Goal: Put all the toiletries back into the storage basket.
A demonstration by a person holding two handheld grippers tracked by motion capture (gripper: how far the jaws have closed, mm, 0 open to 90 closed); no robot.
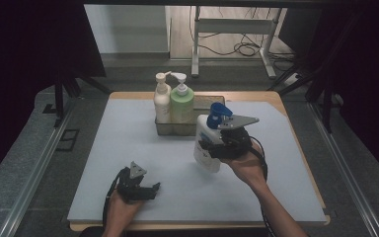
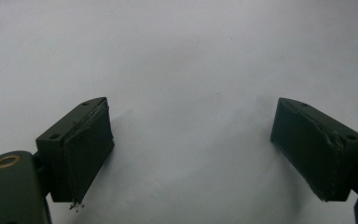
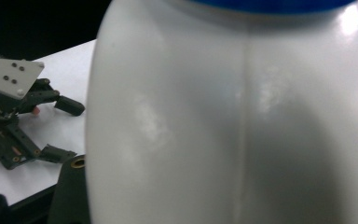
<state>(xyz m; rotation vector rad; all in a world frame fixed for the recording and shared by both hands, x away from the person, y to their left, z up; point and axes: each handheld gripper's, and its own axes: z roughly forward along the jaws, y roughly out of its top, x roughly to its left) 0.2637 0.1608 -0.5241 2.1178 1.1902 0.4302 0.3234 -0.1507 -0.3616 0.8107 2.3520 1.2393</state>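
Note:
My right gripper (image 1: 216,148) is shut on a white bottle (image 1: 206,159) with a blue pump top (image 1: 219,113). It holds the bottle tilted above the mat, just in front of the basket. In the right gripper view the bottle's white body (image 3: 233,121) is very close and hides the jaws. My left gripper (image 1: 153,191) rests low over the front left of the mat. Its jaws are spread wide with nothing between them (image 2: 193,123). The right gripper view also shows the left gripper (image 3: 72,130), open, at the left edge.
A metal basket (image 1: 213,101) at the back middle of the mat holds a cream pump bottle (image 1: 162,101) and a green pump bottle (image 1: 181,106). The light grey mat (image 1: 128,143) covers a wooden table. Dark stands flank both sides.

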